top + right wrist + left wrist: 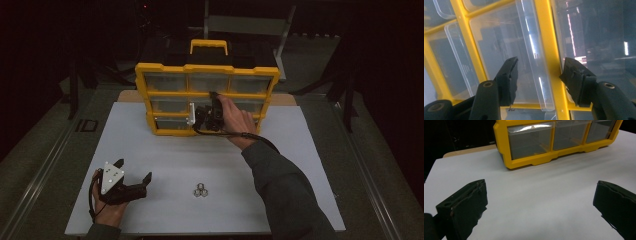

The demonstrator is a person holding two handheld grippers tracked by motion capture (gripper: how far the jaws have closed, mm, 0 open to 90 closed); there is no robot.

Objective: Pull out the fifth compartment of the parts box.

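A yellow organiser [207, 70] with clear drawers stands upright at the back of the white board [280, 165]. My right gripper [202, 114] is up against its middle row. In the right gripper view its jaws [540, 67] stand open. They straddle a clear drawer's pull lip [534, 55] and a yellow divider [549, 50], with gaps on both sides. My left gripper [134, 170] rests near the front left of the board, open and holding nothing. In the left gripper view its jaws [540, 195] point at the organiser [531, 161].
A small cluster of metal nuts [201, 190] lies at the board's front centre. The board sits on a darker table with metal rails [45, 170] along both sides. A black case with a yellow handle [209, 46] stands behind the organiser.
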